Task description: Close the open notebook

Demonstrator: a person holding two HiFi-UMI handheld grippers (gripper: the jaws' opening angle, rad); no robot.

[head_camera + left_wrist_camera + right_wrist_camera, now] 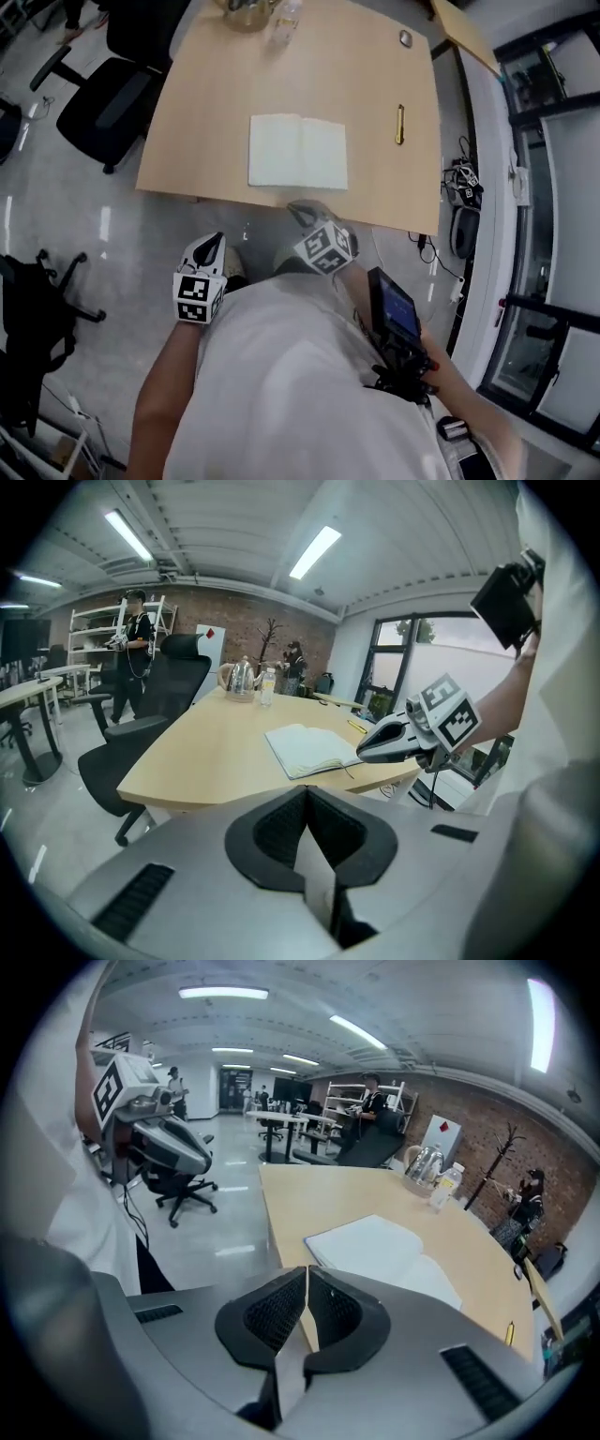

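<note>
The open notebook (297, 152) lies flat with white pages on the wooden table (206, 103), near its front edge; it also shows in the left gripper view as the notebook (309, 750) and in the right gripper view as the notebook (384, 1251). My left gripper (214, 246) hangs shut below the table edge, off the table. My right gripper (298, 212) is shut, its tips just short of the table's front edge below the notebook. Neither holds anything. The right gripper (375, 752) appears in the left gripper view.
A yellow pen (399, 124) lies right of the notebook. A kettle (246, 11) and a bottle (283, 23) stand at the far edge. A black office chair (108, 108) stands left of the table. People stand in the background.
</note>
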